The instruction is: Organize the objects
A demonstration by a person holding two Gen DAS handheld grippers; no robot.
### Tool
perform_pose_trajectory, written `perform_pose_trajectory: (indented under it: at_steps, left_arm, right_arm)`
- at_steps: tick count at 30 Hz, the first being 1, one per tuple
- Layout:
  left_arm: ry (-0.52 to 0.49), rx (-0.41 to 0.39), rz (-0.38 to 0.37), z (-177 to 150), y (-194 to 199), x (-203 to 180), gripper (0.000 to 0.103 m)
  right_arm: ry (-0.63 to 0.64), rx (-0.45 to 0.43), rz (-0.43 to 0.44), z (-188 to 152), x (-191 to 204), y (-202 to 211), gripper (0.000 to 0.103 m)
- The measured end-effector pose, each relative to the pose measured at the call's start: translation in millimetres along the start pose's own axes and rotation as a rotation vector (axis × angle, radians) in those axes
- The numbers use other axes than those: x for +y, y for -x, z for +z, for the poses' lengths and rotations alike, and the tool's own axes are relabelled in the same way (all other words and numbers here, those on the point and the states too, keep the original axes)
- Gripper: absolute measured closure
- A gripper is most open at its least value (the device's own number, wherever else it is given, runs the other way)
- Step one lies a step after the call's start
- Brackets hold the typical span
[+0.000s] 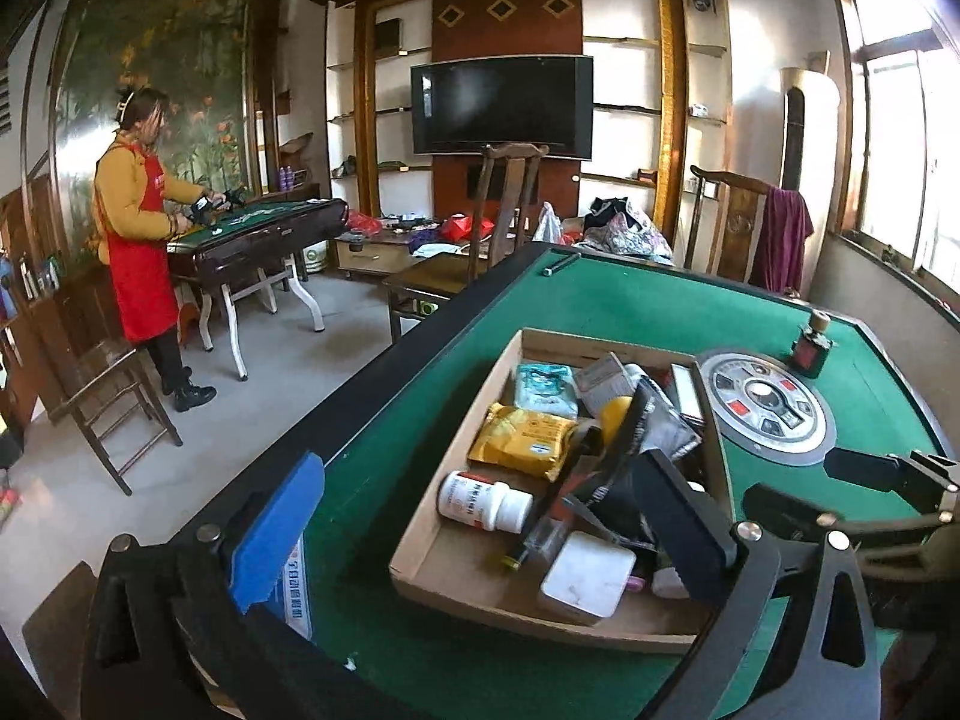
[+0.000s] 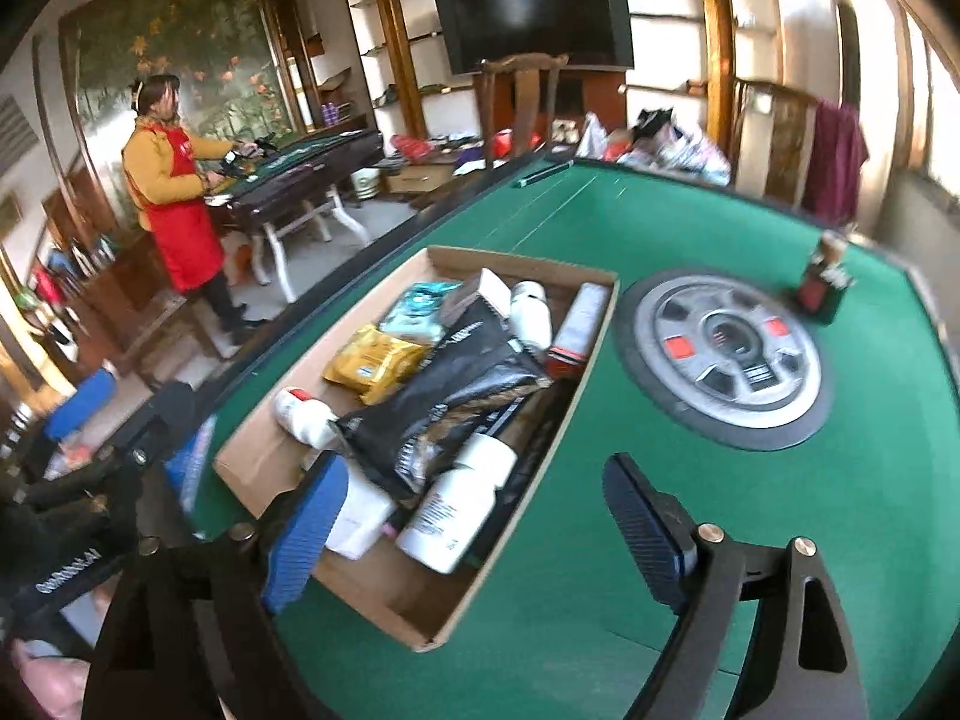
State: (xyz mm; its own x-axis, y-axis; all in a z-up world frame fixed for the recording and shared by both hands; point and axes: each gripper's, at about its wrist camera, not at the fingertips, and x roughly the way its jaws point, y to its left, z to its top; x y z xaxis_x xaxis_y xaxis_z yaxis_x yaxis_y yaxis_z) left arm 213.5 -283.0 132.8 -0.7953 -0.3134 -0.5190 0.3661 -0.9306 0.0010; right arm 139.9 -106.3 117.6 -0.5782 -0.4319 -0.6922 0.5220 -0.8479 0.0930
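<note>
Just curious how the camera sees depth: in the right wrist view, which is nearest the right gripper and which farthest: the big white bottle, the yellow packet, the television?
1. White bottle, at the near end of the cardboard box, just ahead of the right gripper.
2. Yellow packet, mid-box, on its left side.
3. Television, on the far wall.

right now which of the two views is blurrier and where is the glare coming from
Right wrist view is softer: the round silver dial and the small dark bottle on the green felt table are smeared by motion. Left wrist view is sharper, and the yellow foil packet in the shallow cardboard tray stays crisp. In both views the windows at right are blown out, and the fisheye bends straight edges.
</note>
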Motion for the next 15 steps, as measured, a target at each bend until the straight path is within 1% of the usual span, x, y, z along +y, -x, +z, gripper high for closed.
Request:
perform_pose_trajectory:
  at_steps: [10, 15]
  left_arm:
    - [-0.049, 0.032, 0.022, -2.3, 7.1, -27.8, 0.000]
    - [-0.078, 0.051, 0.040, -3.3, 5.5, -42.2, 0.000]
  right_arm:
    - [0.027, -0.018, -0.106, -17.7, -11.7, 6.4, 0.009]
    - [0.002, -0.012, -0.121, -22.2, -25.5, 6.2, 0.009]
